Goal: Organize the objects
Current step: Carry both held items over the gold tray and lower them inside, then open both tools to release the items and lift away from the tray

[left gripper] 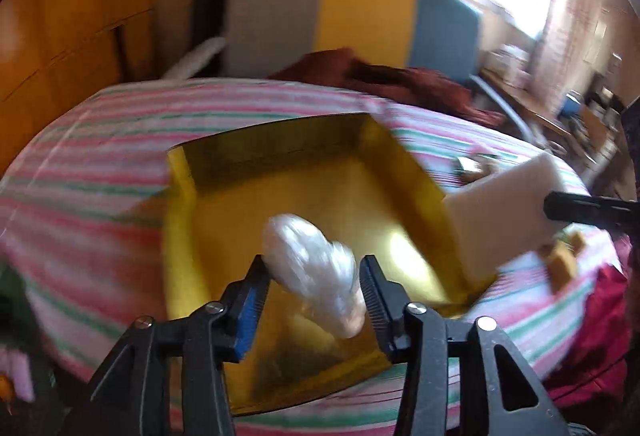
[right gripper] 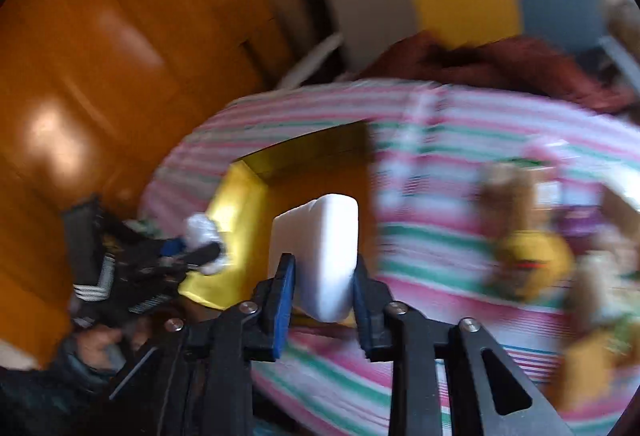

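One gold box (left gripper: 224, 191) sits on striped bedding (left gripper: 92, 139).

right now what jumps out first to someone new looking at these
A shiny gold open box sits on a pink and green striped bedspread. Over it the left gripper has a crinkly clear plastic bundle between its fingers, while the right gripper is shut on a white foam block.

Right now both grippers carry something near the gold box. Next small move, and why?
Probably open the left gripper fully: the clear plastic-wrapped bundle sits between its jaws above the yellow box floor, so it should land inside. The right gripper grips the white block near the box's edge; that can follow.
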A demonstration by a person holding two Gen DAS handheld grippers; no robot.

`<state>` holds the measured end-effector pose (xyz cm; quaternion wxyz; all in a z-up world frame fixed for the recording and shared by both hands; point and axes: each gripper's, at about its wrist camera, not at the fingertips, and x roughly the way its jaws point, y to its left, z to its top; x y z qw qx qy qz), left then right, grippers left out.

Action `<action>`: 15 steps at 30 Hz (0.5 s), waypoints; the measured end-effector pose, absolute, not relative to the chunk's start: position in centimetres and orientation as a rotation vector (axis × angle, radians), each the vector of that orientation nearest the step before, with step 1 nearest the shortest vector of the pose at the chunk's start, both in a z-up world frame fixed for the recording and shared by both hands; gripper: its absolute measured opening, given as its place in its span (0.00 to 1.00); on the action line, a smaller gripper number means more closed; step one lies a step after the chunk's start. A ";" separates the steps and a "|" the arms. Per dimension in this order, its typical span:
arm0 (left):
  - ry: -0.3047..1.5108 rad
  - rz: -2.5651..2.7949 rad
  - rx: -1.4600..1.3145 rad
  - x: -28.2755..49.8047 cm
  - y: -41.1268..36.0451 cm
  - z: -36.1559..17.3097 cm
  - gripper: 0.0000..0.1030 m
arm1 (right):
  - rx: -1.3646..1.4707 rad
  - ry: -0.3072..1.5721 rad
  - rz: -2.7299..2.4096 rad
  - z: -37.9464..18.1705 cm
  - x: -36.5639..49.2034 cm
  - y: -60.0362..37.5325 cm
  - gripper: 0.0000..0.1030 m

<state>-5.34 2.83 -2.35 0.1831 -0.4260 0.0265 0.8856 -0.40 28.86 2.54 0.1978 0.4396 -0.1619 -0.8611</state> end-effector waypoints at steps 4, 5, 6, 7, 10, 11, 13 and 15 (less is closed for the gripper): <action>0.021 2.578 -1.234 -5.1 0.1 -3.1 0.59 | 1.308 -0.413 -2.379 0.7 -2.6 24.7 0.68; 0.010 2.587 -1.235 -5.1 -0.1 -3.1 0.60 | 1.323 -0.402 -2.369 0.2 -2.9 24.1 0.68; -0.002 2.597 -1.231 -4.9 -0.5 -3.0 0.61 | 1.334 -0.376 -2.372 -0.1 -3.0 23.4 0.68; -0.019 2.609 -1.225 -4.6 -0.6 -2.9 0.61 | 1.339 -0.342 -2.384 -0.1 -2.7 23.2 0.70; -0.059 2.646 -1.186 -4.1 -1.0 -2.2 0.61 | 1.352 -0.270 -2.428 -0.6 -1.7 22.8 0.80; -0.062 2.665 -1.165 -3.8 -1.2 -1.8 0.61 | 1.350 -0.244 -2.447 -0.7 -1.5 22.8 0.81; -0.053 2.719 -1.125 -3.1 -1.0 -1.0 0.61 | 1.327 -0.180 -2.500 -0.8 -0.4 22.3 0.85; -0.066 2.746 -1.111 -2.9 -1.2 -0.4 0.61 | 1.306 -0.148 -2.543 -0.8 0.0 22.1 0.89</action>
